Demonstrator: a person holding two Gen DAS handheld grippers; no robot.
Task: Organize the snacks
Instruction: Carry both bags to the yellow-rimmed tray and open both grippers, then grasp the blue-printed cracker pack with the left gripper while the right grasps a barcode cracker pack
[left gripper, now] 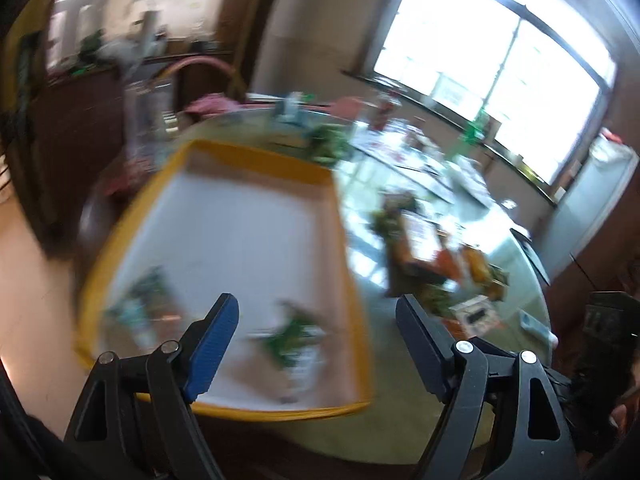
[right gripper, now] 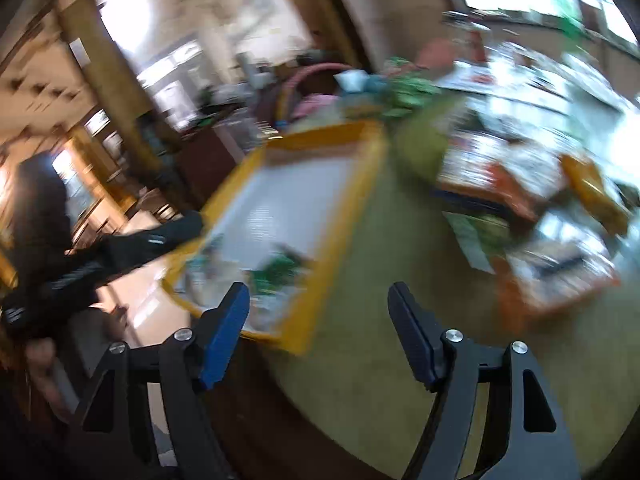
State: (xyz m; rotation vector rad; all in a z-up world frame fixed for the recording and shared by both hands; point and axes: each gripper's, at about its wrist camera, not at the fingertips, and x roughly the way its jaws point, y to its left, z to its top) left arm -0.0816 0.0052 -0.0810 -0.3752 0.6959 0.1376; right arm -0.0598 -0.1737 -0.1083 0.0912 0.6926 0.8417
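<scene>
Both views are blurred by motion. A yellow-rimmed tray [left gripper: 320, 174] with a white floor lies on the round table and holds a green snack packet [left gripper: 294, 338] and a pale green packet [left gripper: 144, 304]. My left gripper [left gripper: 316, 322] is open and empty, above the tray's near right part. The tray also shows in the right wrist view [right gripper: 352, 184] with the green packet [right gripper: 280, 270] in it. My right gripper [right gripper: 318, 302] is open and empty, above the table beside the tray's near corner. More snack packets [left gripper: 436, 256] lie heaped to the right of the tray.
The round table [left gripper: 400, 412] has a green top and its near edge is just below the grippers. Orange and white packets [right gripper: 556, 276] crowd the right side. The left gripper's black body [right gripper: 132, 244] shows at left. A window [left gripper: 488, 64] and cabinets stand behind.
</scene>
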